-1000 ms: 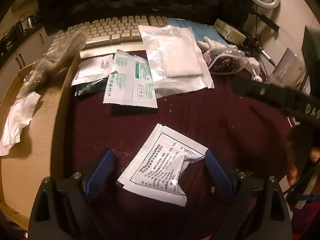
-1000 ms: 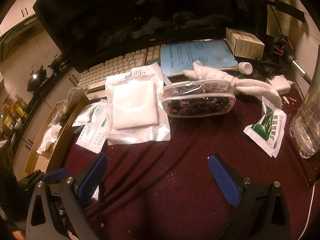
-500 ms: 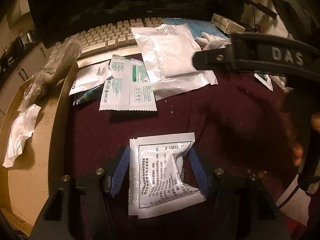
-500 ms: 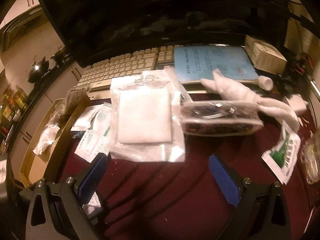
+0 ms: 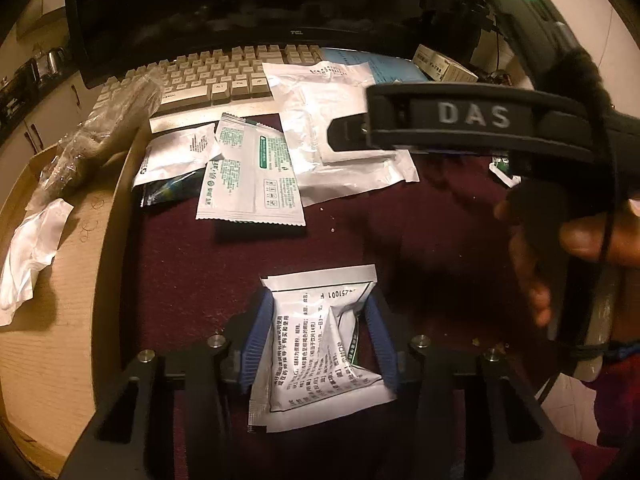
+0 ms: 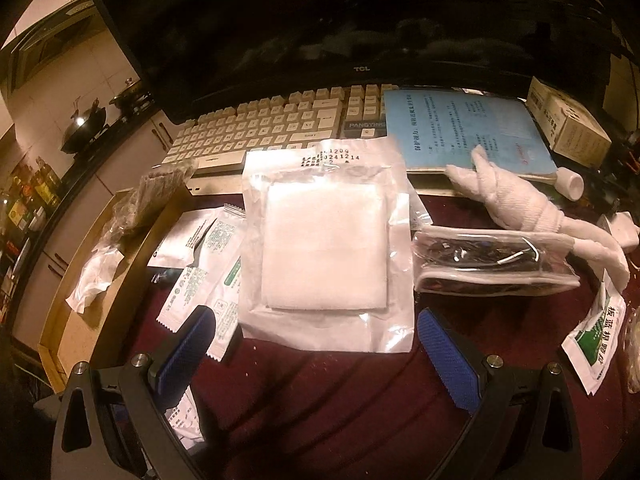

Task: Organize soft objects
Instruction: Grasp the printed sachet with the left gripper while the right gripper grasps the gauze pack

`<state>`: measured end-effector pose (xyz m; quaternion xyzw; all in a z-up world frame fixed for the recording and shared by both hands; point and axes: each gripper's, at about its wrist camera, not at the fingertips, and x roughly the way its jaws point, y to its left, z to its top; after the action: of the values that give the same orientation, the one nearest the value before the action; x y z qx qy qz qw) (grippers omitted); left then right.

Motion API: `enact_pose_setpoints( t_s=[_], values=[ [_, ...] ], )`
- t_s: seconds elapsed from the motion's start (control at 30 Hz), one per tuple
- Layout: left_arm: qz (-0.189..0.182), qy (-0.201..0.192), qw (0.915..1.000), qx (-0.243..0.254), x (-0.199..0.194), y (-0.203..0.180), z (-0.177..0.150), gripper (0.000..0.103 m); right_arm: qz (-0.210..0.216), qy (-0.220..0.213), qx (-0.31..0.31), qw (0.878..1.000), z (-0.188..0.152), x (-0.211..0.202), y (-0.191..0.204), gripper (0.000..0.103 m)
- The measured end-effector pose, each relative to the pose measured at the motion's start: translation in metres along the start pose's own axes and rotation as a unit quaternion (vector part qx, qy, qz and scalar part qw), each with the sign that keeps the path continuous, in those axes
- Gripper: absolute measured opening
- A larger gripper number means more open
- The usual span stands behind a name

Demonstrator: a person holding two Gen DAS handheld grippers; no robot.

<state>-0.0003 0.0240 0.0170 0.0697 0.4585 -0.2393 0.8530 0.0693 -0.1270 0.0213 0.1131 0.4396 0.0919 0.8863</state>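
Note:
My left gripper (image 5: 318,332) is shut on a white printed sachet (image 5: 320,356), which buckles between the blue pads over the dark red cloth (image 5: 200,272). My right gripper (image 6: 316,344) is open and empty, its fingertips just short of a large clear gauze pouch (image 6: 326,248); the same pouch shows in the left wrist view (image 5: 332,132). Green-and-white sachets (image 5: 250,172) lie left of the pouch. A clear zip pouch of dark bits (image 6: 496,260), a rolled white cloth (image 6: 532,212) and another green sachet (image 6: 596,340) lie to the right.
A keyboard (image 6: 272,128) and monitor (image 6: 320,20) stand at the back, with a blue booklet (image 6: 464,128) and a small box (image 6: 568,124). A cardboard tray (image 5: 52,280) on the left holds a plastic bag (image 5: 104,132) and crumpled wrapper (image 5: 28,252). The right gripper's body (image 5: 476,120) crosses the left view.
My left gripper closed on the printed sachet, squeezing it into a fold. My right gripper moved forward toward the gauze pouch and stayed open.

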Motion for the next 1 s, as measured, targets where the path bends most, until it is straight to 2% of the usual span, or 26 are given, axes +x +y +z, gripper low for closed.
enact_pose_setpoints(
  t_s=[0.47, 0.6, 0.67, 0.73, 0.83, 1.0],
  values=[
    [-0.003, -0.001, 1.0, 0.001, -0.003, -0.002, -0.006, 0.047, -0.039, 0.015, -0.002, 0.999, 0.021, 0.044, 0.002, 0.102],
    [-0.006, -0.004, 1.0, -0.003, -0.004, -0.001, -0.007, 0.047, -0.069, 0.017, -0.019, 0.997, 0.02, 0.052, 0.009, 0.102],
    [-0.009, -0.005, 0.9999, -0.008, -0.006, 0.0, -0.007, 0.047, -0.079, 0.014, -0.026, 0.996, 0.019, 0.054, 0.009, 0.094],
    [-0.009, -0.005, 0.9999, -0.01, -0.007, 0.0, -0.007, 0.046, -0.081, 0.013, -0.031, 0.996, 0.018, 0.055, 0.009, 0.077],
    [-0.013, -0.007, 0.9998, -0.013, -0.008, 0.001, -0.007, 0.045, -0.082, 0.01, -0.032, 0.996, 0.017, 0.052, 0.008, 0.071],
    [-0.017, -0.007, 0.9997, -0.013, -0.011, 0.0, -0.006, 0.045, -0.069, 0.003, -0.024, 0.997, 0.013, 0.041, 0.004, 0.066]
  ],
)
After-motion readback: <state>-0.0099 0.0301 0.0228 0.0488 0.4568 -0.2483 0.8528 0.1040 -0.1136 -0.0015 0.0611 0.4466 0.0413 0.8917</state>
